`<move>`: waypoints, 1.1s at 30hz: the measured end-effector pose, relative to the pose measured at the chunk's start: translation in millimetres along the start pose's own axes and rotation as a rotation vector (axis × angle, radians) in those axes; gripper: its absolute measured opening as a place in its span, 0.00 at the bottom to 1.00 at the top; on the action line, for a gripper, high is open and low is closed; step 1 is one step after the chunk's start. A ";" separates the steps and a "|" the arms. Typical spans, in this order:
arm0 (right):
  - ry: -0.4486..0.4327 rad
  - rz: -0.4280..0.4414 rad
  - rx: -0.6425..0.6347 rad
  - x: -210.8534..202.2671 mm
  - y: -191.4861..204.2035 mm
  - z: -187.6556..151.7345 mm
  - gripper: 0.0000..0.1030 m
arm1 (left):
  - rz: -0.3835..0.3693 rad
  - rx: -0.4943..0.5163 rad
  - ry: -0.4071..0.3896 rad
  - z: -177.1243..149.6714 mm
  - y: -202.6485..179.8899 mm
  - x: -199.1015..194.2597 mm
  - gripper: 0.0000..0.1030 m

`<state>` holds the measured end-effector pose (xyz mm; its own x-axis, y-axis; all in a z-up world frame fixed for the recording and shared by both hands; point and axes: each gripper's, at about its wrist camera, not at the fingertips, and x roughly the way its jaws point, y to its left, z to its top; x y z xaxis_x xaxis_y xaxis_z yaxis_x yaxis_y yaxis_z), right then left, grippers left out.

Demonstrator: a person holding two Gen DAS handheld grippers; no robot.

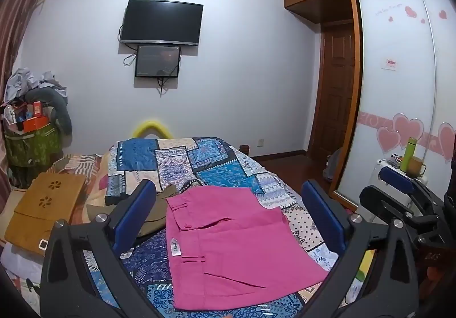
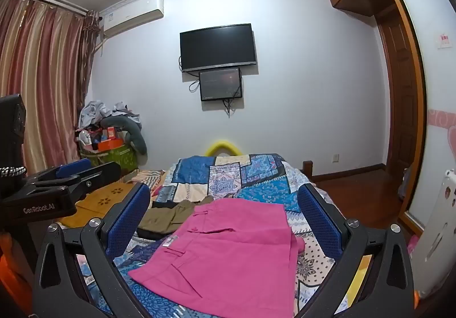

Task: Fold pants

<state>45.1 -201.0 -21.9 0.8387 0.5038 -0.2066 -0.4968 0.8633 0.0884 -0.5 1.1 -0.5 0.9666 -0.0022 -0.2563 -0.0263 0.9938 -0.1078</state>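
Pink pants [image 1: 236, 244] lie folded into a flat rectangle on the patterned bedspread [image 1: 199, 158], waistband with a white label toward the left. In the right wrist view the same pink pants [image 2: 228, 249] fill the space ahead of the fingers. My left gripper [image 1: 230, 204] hovers above them, open, with nothing between its blue pads [image 1: 136, 215]. My right gripper [image 2: 225, 209] is also open and empty above the pants; it shows at the right edge of the left wrist view as the right gripper [image 1: 399, 192]. The left gripper [image 2: 65, 178] appears at the left of the right wrist view.
Olive-brown clothing [image 2: 168, 218] lies just left of the pink pants. A mustard bag [image 1: 45, 207] sits at the bed's left side, with a heaped green basket [image 1: 31, 141] behind. A TV [image 1: 162, 21] hangs on the wall; a wardrobe [image 1: 399, 90] and a small stand with a green bottle [image 1: 407, 152] stand right.
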 end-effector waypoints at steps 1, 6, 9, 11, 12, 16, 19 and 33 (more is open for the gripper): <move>0.003 -0.001 -0.001 0.3 0.0 0.0 1.00 | 0.004 0.000 0.001 -0.3 0.7 -0.3 1.00; 0.003 -0.001 0.001 0.5 -0.4 -0.6 1.00 | -0.001 0.008 0.000 -1.0 10.0 2.5 1.00; 0.004 -0.002 0.002 -0.5 -0.3 -0.9 1.00 | 0.001 0.009 0.000 0.0 6.6 -0.3 1.00; 0.007 -0.002 0.003 0.5 -0.2 -0.3 1.00 | 0.010 0.022 0.007 -0.1 -1.2 4.0 1.00; 0.007 -0.002 0.003 -0.1 0.2 0.0 1.00 | 0.011 0.022 0.008 0.1 -0.8 4.5 1.00; 0.008 -0.001 0.005 1.8 -3.4 -4.7 1.00 | 0.014 0.026 0.007 -1.0 -2.3 4.3 1.00; 0.011 -0.001 0.007 1.5 -3.1 -2.8 1.00 | 0.013 0.027 0.007 -1.0 -2.1 4.9 1.00; 0.013 -0.001 0.014 3.4 -3.5 -2.7 1.00 | 0.012 0.032 0.003 -1.4 -5.5 4.6 1.00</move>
<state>49.0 -202.4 -25.5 0.8360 0.5030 -0.2192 -0.4931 0.8640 0.1017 3.7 -4.6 -2.4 0.9655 0.0099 -0.2602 -0.0302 0.9968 -0.0742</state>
